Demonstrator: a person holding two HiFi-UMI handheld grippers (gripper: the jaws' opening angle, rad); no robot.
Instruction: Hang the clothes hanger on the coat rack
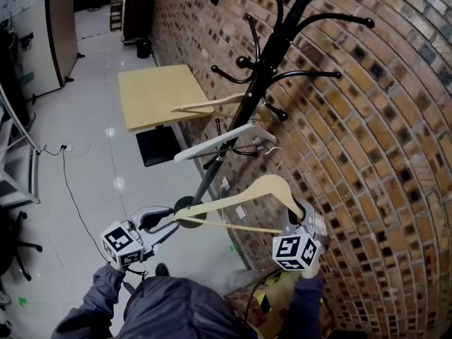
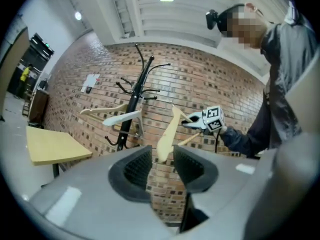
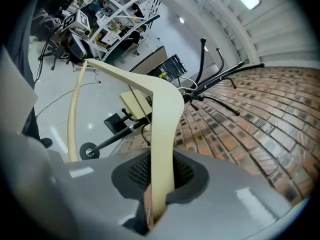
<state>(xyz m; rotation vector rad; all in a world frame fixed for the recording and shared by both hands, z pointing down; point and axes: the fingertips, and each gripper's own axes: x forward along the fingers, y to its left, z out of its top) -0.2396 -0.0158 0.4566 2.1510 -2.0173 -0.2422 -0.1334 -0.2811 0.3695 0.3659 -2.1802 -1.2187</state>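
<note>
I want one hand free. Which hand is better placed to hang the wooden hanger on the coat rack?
Right. The right claw is clamped on the wooden hanger and could likely carry it to the coat rack. The left claw stands open, the hanger's other tip loose between its jaws.

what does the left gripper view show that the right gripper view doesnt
Only the left gripper view: the right gripper with its marker cube, the sleeve behind it, and a white paper on the brick wall. Only the right gripper view: the left gripper at the far end of the wooden hanger, the round base of the coat rack, and shelving in the background. Both: the wooden hanger, the coat rack, the yellow table and the brick wall.
</note>
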